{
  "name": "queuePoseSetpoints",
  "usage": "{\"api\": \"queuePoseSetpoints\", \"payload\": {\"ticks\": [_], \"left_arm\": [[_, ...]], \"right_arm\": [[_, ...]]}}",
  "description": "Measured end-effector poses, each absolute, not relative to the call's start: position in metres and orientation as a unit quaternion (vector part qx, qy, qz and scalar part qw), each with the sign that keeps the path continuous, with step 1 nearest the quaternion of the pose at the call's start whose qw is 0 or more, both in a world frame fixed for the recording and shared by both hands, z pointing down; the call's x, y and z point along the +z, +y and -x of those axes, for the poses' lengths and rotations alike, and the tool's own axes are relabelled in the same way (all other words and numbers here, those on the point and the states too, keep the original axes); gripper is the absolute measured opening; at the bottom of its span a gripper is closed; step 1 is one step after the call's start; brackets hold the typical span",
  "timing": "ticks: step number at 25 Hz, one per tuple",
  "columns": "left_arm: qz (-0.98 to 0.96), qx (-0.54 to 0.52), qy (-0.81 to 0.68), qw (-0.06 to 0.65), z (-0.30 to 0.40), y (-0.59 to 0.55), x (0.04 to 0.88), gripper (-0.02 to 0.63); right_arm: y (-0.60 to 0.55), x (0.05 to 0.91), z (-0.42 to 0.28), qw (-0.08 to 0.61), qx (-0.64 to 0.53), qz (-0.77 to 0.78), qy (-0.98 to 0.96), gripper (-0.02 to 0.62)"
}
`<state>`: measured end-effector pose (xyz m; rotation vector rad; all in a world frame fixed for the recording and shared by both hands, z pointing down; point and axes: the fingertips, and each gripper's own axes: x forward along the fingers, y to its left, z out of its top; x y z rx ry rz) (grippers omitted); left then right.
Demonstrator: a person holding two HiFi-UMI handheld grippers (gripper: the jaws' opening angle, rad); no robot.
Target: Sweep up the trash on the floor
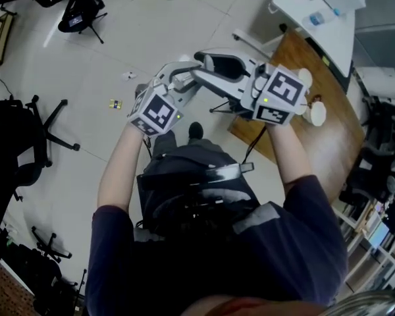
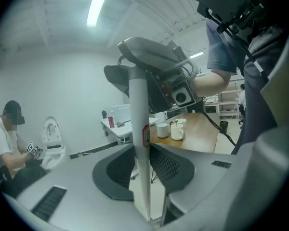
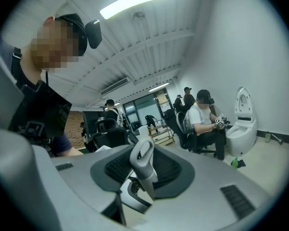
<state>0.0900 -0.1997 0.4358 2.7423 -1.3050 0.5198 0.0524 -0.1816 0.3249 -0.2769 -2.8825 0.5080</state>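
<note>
Closest to the person, the left gripper (image 2: 143, 177) is closed on a white pole (image 2: 138, 114), with its pads pressing on both sides of the shaft. A little higher, the right gripper (image 3: 145, 179) has its jaws set wide around the grey handle (image 3: 143, 160), which seems to be the top of that pole, and they appear to clamp it. I judge that one grip low and one high is chosen to steer a long sweeping tool with both hands. Its working end is out of view, so I cannot say if it is a broom or a dustpan. Both grippers are held up before the chest, so sweeping is not yet begun. The trash (image 1: 115, 103), a few small scraps, lies further away on the tiled floor (image 1: 197, 18), well apart from the grippers and left of the wooden table (image 1: 329, 143)
</note>
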Motion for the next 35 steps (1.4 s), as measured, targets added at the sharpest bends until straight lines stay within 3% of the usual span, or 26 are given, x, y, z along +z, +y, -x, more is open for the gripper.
{"api": "queuePoseSetpoints", "payload": {"ticks": [14, 35], "left_arm": [[-0.823, 0.229, -0.519, 0.024, 0.093, -0.196, 0.441, 0.095], [-0.644, 0.3, -0.688, 0.152, 0.284, -0.218, 0.541, 0.097]], "right_arm": [[-0.161, 0.33, 0.119, 0.132, 0.118, 0.175, -0.969, 0.141], [-0.182, 0.424, 0.29, 0.163, 0.092, 0.343, -0.921, 0.135]]}}
